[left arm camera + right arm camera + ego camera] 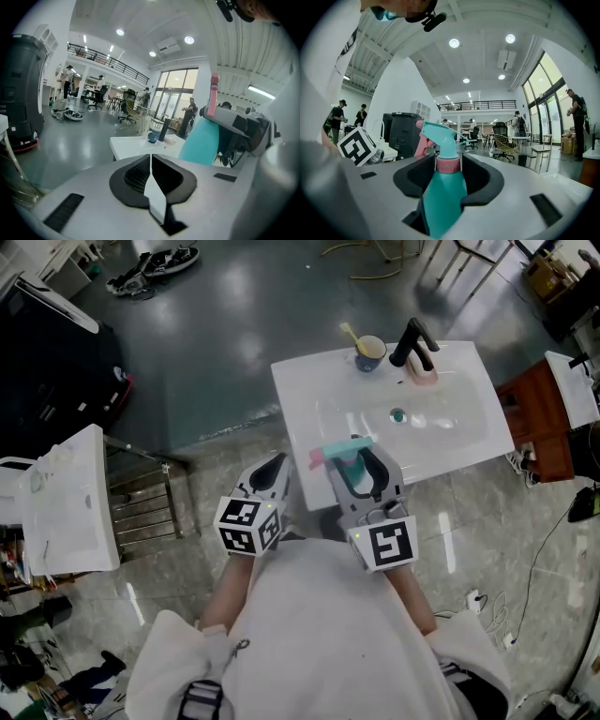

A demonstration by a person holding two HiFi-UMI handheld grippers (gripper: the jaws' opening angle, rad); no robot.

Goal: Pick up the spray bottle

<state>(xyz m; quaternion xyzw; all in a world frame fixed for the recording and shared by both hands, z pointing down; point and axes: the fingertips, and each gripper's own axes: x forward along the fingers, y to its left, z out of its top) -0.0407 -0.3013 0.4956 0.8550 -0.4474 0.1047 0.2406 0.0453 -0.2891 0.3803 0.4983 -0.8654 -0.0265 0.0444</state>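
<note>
The teal spray bottle [348, 468] with a pink collar and pink trigger lies along my right gripper [359, 457], whose jaws are shut on its body, over the near edge of the white sink [459, 432]. In the right gripper view the spray bottle [443, 187] fills the gap of the right gripper [447, 164], nozzle pointing away. My left gripper [275, 468] hangs left of the sink's corner, apart from the bottle. In its own view the left gripper [151, 159] has its pads together with nothing between them, and the bottle [201, 140] shows to its right.
On the sink's far rim stand a black faucet [412, 343] and a blue cup [370, 353] with a yellow stick in it. A red cabinet [532, 413] stands right of the sink. A white unit [66, 502] and a metal rack [145, 502] stand at the left.
</note>
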